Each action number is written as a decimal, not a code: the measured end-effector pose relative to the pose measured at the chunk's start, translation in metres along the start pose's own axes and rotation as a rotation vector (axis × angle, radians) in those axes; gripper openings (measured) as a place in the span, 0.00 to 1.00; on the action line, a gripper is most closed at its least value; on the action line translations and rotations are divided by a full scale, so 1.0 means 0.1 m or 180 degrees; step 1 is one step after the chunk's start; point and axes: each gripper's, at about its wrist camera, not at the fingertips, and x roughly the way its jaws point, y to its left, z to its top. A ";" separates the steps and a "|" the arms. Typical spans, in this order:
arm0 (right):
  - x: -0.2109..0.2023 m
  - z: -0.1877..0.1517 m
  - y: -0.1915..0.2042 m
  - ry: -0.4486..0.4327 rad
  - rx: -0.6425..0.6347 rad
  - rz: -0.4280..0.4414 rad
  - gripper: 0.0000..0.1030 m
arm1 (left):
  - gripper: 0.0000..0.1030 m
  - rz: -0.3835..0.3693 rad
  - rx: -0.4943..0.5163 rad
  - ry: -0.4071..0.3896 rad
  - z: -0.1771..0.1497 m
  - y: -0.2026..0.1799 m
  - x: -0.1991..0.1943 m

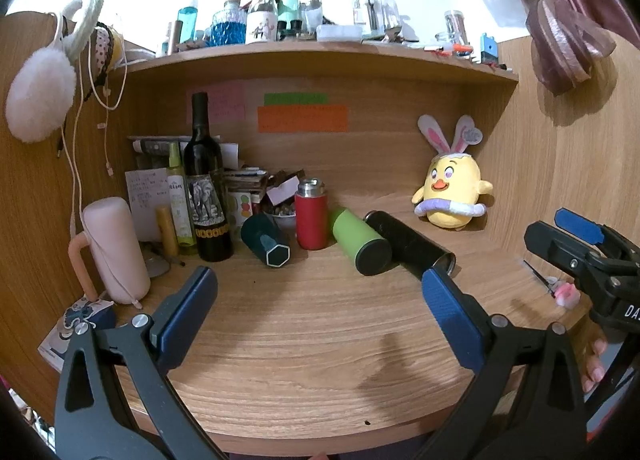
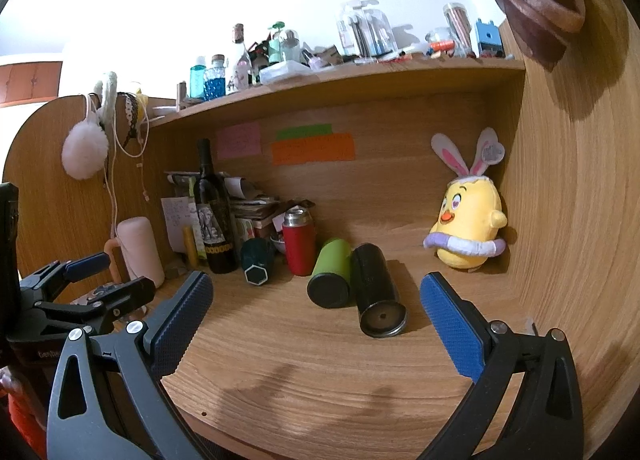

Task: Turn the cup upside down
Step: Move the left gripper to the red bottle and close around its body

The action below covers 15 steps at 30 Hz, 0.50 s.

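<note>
Nearest to us, our left gripper (image 1: 320,300) hangs over the front part of the wooden desk (image 1: 304,360), its blue-padded fingers (image 1: 452,320) spread wide with nothing between them. Our right gripper (image 2: 316,304) is the same: fingers (image 2: 454,326) held far apart, empty, raised above the desk's front edge. Each wrist view catches the other tool at its margin, and both are apart from every object.

A little farther in, a black cup (image 2: 376,292) lies on its side, its round end toward us in the right wrist view. Just beside it, touching or nearly so, a green cup (image 2: 330,278) with a black base also lies on its side. Left of these, a dark teal cup (image 1: 266,238) with a hexagonal end is tipped over toward us. Between the teal and green ones, a red flask (image 1: 311,213) with a silver top stands upright.

On the left, a dark wine bottle (image 1: 206,187) with an elephant label stands upright, with a slim pale-green bottle (image 1: 178,199) just beside it and a pink cylindrical jug (image 1: 116,248) nearer the desk's left edge. Papers and boxes (image 1: 248,179) are heaped behind the bottle.

At the far right corner a yellow chick plush (image 2: 470,225) with bunny ears sits against the back panel. Pink, green and orange sticky notes (image 1: 302,117) are stuck on that panel. Above, a shelf (image 1: 320,55) carries a crowd of bottles and jars, and white fluffy earmuffs (image 1: 38,99) hang on the left wall.
</note>
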 end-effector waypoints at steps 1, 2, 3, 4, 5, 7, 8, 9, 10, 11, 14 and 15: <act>0.05 -0.02 -0.02 0.0033 0.0012 0.0000 1.00 | 1.00 -0.0012 -0.0002 0.0026 0.00 0.01 0.04; 0.09 -0.03 -0.03 0.0060 0.0016 -0.0003 1.00 | 1.00 -0.0036 -0.0005 0.0067 0.01 0.03 0.11; 0.14 -0.05 -0.05 0.0095 0.0021 -0.0012 1.00 | 1.00 -0.0061 -0.0007 0.0108 0.02 0.04 0.17; 0.19 -0.06 -0.08 0.0124 0.0027 -0.0019 1.00 | 1.00 -0.0104 -0.0013 0.0194 0.05 0.06 0.29; 0.25 -0.07 -0.10 0.0158 0.0033 -0.0025 1.00 | 1.00 -0.0121 -0.0018 0.0264 0.08 0.08 0.39; 0.36 -0.11 -0.15 0.0229 0.0050 -0.0041 1.00 | 1.00 -0.0136 0.0003 0.0422 0.15 0.11 0.66; 0.43 -0.12 -0.17 0.0263 0.0060 -0.0049 1.00 | 1.00 -0.0141 0.0021 0.0486 0.18 0.13 0.79; 0.48 -0.13 -0.20 0.0293 0.0069 -0.0060 1.00 | 1.00 -0.0145 0.0038 0.0542 0.20 0.14 0.91; 0.52 -0.15 -0.23 0.0315 0.0074 -0.0074 1.00 | 1.00 -0.0146 0.0060 0.0637 0.24 0.16 1.11; 0.57 -0.17 -0.25 0.0339 0.0075 -0.0089 1.00 | 1.00 -0.0148 0.0063 0.0705 0.27 0.18 1.25; 0.73 -0.20 -0.33 0.0424 0.0095 -0.0115 1.00 | 1.00 -0.0177 0.0031 0.0963 0.35 0.27 1.76; 0.79 -0.20 -0.36 0.0450 0.0108 -0.0113 1.00 | 1.00 -0.0170 0.0016 0.1023 0.38 0.28 1.89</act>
